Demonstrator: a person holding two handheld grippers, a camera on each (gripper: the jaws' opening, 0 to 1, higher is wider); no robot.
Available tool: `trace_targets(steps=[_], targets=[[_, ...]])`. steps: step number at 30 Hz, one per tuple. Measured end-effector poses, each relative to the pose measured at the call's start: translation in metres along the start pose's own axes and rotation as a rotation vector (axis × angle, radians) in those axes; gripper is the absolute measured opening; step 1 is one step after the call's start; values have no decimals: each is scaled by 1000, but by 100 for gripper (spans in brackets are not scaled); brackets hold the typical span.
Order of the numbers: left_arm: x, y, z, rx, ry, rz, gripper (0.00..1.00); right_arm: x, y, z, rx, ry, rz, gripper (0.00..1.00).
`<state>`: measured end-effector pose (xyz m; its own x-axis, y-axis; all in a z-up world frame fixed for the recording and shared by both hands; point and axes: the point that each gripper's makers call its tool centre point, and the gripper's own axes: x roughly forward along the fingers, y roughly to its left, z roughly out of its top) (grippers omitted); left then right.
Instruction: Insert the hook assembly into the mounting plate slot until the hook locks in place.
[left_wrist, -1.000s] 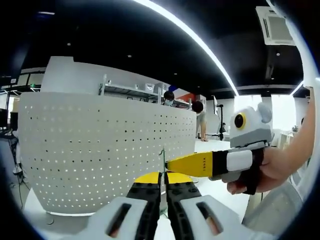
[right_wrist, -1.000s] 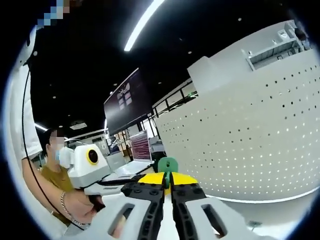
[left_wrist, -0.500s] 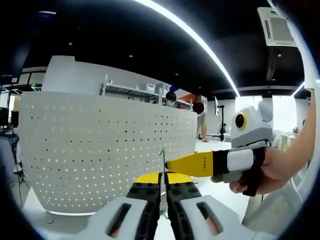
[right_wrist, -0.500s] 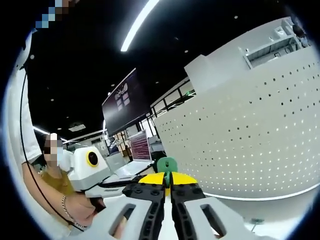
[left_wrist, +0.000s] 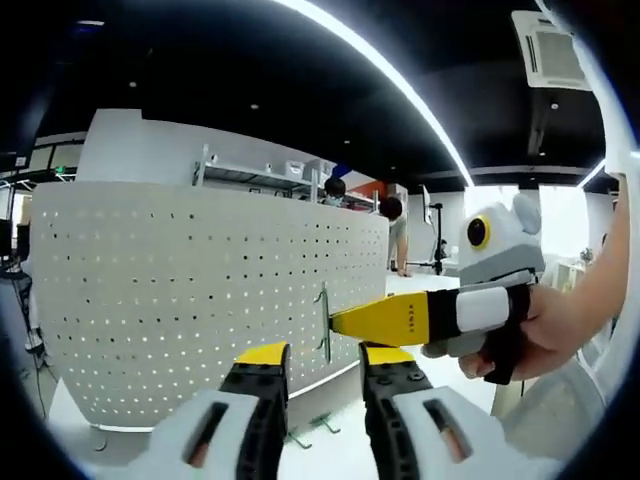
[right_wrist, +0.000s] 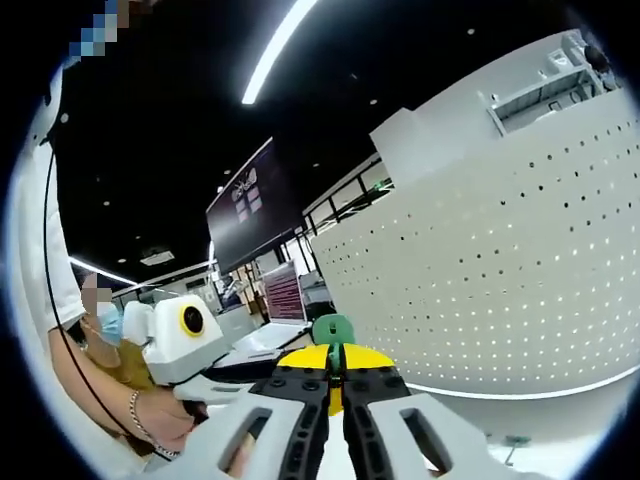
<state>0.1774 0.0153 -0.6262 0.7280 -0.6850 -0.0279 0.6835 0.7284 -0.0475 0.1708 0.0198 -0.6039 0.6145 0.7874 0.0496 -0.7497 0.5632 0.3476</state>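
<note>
The left gripper (left_wrist: 322, 362) stands with its jaws wide apart, and nothing lies between their yellow tips. Just above and between those tips hangs the hook assembly (left_wrist: 322, 322), a thin metal piece whose long axis runs up and down in the left gripper view, edge-on to the camera. It is pinched at its side by the pointed yellow tips of the right gripper (left_wrist: 336, 322), which reaches in from the right of that view with a person's hand (left_wrist: 548, 330) around its handle. In the right gripper view the right gripper (right_wrist: 334, 364) has its jaws drawn narrow, nearly meeting, on a green rounded part (right_wrist: 333, 328) standing just beyond the tips; I judge this to belong to the hook assembly, though the metal itself is too slight to make out there. The mounting plate (left_wrist: 200, 290), a white perforated panel, rises straight ahead of the left gripper and to the right of the right gripper's jaws, with the hook close before its face; whether the hook touches it I cannot tell. The right gripper alone carries the hook, so the push into a slot falls to it, directed toward the panel
</note>
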Motion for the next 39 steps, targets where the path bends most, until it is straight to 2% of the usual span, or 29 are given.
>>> trace_targets(steps=[3, 6, 12, 18, 24, 27, 29, 30, 32, 34, 36, 39], targets=[[2, -1, -3, 21, 11, -3, 47, -1, -1, -2, -2, 8, -3, 0], [2, 2, -5, 6, 17, 9, 59, -1, -1, -3, -2, 9, -3, 0], [-1, 3, -4, -8, 7, 6, 64, -2, -1, -3, 1, 10, -5, 0], [-2, 4, -8, 1, 20, 17, 71, -1, 0, -3, 4, 9, -2, 0], [-1, 3, -8, -2, 19, 16, 72, -1, 0, -2, 1, 7, -8, 0], [-2, 4, -9, -1, 22, 22, 72, -4, -7, 4, -33, 7, -50, 0], [-3, 5, -10, -9, 24, 25, 72, -8, -17, 12, -91, 2, -116, 0], [-4, 6, -11, -8, 26, 27, 72, -11, -26, 16, -135, 10, -175, 0], [-5, 8, -15, -6, 34, 33, 72, -15, -39, 20, -174, 30, -254, 0], [-6, 8, -16, -13, 38, 35, 72, -20, -49, 31, -190, 2, -318, 0], [-6, 8, -17, -14, 39, 35, 72, -22, -53, 36, -193, -5, -342, 0], [-6, 8, -18, -15, 42, 36, 72, -20, -53, 38, -192, -2, -340, 0]])
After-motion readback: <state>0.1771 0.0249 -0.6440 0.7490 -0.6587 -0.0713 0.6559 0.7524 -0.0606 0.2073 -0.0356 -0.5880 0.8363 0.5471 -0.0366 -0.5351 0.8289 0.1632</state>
